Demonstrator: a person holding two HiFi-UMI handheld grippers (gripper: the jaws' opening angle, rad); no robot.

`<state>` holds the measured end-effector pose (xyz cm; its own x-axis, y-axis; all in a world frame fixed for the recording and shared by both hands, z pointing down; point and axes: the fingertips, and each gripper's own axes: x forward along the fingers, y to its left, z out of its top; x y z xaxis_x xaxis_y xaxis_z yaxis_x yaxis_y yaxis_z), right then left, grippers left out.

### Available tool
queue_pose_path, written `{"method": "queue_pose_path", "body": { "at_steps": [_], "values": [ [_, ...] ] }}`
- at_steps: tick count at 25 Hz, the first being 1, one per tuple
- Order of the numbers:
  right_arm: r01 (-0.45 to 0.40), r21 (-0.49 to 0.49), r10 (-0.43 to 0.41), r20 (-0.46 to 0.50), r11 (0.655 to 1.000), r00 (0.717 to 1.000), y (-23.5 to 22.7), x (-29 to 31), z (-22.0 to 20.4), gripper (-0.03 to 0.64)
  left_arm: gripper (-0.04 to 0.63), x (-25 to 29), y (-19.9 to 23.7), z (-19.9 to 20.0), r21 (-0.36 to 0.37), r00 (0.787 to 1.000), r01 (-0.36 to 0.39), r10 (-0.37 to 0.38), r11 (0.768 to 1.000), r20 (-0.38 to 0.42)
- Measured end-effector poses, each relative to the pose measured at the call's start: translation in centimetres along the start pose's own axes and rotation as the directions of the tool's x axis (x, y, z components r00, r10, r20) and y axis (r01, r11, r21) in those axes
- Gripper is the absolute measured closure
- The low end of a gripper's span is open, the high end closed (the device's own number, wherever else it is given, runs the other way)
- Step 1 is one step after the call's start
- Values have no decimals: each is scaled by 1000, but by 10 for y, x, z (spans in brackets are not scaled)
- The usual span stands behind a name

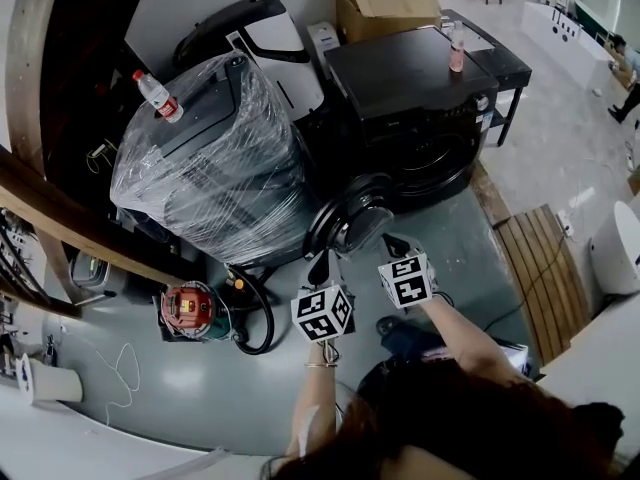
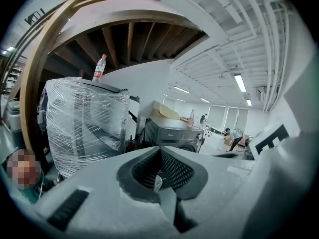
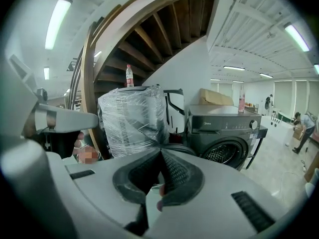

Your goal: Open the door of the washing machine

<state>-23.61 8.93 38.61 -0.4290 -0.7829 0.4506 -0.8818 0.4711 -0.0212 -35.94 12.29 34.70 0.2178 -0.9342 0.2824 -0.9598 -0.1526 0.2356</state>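
Observation:
The dark front-loading washing machine [image 1: 420,93] stands in the middle of the head view, its round door [image 1: 350,223] swung out toward me. In the right gripper view the washing machine [image 3: 224,128] shows its bare drum opening [image 3: 227,153]. The left gripper view has the machine [image 2: 172,133] small, beyond the jaws. My left gripper [image 1: 320,265] hovers just in front of the door's lower edge, apart from it. My right gripper [image 1: 393,243] hangs beside the door's right rim. The left gripper [image 2: 159,151] and the right gripper [image 3: 160,153] are both shut with nothing between the pads.
A plastic-wrapped appliance [image 1: 215,158] with a water bottle [image 1: 157,95] on top stands left of the washer. A pink bottle [image 1: 457,48] sits on the washer's top. A red device [image 1: 188,308] and a black hose [image 1: 258,318] lie on the floor at left, wooden slats [image 1: 530,263] at right.

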Motion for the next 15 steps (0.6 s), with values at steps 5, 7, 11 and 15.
{"method": "queue_pose_path", "body": {
  "at_steps": [5, 7, 11, 15],
  "values": [
    [-26, 18, 24, 91, 1000, 996, 6, -33, 15, 617, 583, -25, -5, 0, -26, 999, -30, 30, 999, 11],
    [-33, 13, 31, 121, 999, 992, 10, -45, 22, 618, 583, -33, -8, 2, -29, 999, -32, 33, 999, 19],
    [-23, 3, 22, 157, 1000, 987, 11, -69, 28, 617, 583, -49, -26, 5, -5, 999, -9, 9, 1000, 40],
    [-7, 2, 7, 173, 1000, 985, 10, -88, 25, 617, 583, -58, -44, 3, 31, 999, 28, -29, 999, 38]
  ]
}}
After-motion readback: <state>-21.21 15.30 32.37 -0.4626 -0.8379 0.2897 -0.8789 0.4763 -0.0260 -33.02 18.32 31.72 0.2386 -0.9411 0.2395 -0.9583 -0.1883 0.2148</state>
